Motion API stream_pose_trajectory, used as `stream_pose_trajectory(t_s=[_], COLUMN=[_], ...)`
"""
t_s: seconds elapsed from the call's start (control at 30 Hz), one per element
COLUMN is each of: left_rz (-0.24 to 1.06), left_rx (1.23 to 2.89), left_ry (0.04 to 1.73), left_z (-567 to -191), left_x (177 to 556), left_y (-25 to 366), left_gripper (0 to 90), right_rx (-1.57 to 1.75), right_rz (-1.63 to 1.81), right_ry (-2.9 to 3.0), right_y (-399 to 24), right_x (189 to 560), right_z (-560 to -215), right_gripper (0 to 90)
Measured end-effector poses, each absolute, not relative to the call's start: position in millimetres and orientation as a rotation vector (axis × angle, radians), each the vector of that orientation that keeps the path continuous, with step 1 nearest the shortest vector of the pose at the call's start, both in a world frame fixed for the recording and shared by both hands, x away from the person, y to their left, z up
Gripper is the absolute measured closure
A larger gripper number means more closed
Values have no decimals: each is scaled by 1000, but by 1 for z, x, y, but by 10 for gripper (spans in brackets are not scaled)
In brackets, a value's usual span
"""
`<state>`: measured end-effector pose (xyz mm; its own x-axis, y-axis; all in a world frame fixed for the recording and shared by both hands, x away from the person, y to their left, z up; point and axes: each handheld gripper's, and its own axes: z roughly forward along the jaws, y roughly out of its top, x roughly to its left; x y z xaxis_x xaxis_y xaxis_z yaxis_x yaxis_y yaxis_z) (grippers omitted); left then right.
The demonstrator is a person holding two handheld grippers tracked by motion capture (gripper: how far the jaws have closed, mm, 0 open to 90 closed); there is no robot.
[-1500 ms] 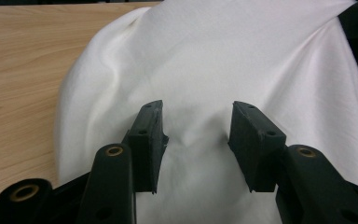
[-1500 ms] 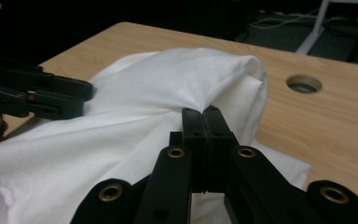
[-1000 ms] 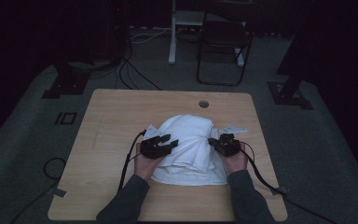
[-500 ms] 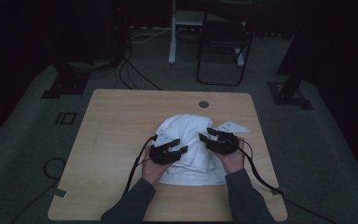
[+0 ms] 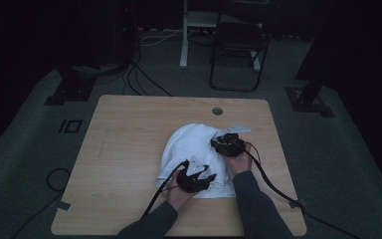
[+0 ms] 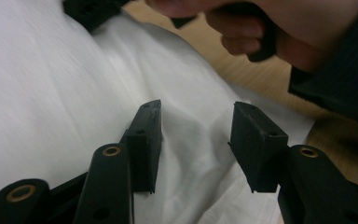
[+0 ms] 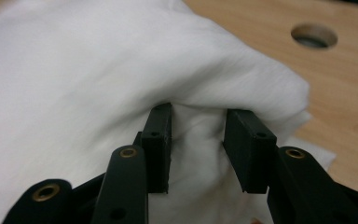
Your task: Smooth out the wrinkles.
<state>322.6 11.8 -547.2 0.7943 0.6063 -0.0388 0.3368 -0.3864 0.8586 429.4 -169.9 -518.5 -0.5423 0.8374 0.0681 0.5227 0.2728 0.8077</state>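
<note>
Gathering a white cloth (image 5: 191, 149), soft and rumpled, heaped near the table's (image 5: 129, 139) right-front part; the right gripper (image 7: 198, 149) has just been closing, a fold bunched between its jaws, though I can't tell if it's pinched yet. Left gripper (image 6: 196, 144) gapes over the cloth's near edge; next it probably needs to clamp there.

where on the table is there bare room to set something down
The left part of the table, from its left edge to the white cloth, is bare wood. So is the far strip between the cloth and the round hole. The near right is crowded: cloth, left gripper, right gripper, both hands and cables.
</note>
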Motion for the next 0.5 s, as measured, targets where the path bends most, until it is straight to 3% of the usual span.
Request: stream_pose_trajectory(t_s=[0.27,0.5], left_rz=[345,334], left_rx=[2064,2062], left_ry=[729,728], left_z=[-563,-563], left_x=[322,321], left_y=[-7,-5], left_gripper=[555,554], right_rx=[1285,1291], right_rz=[1144,1130], right_ry=[2225,2229], right_y=[-174,-186], right_x=[440,417], right_z=[-539,-533], right_gripper=[602,512])
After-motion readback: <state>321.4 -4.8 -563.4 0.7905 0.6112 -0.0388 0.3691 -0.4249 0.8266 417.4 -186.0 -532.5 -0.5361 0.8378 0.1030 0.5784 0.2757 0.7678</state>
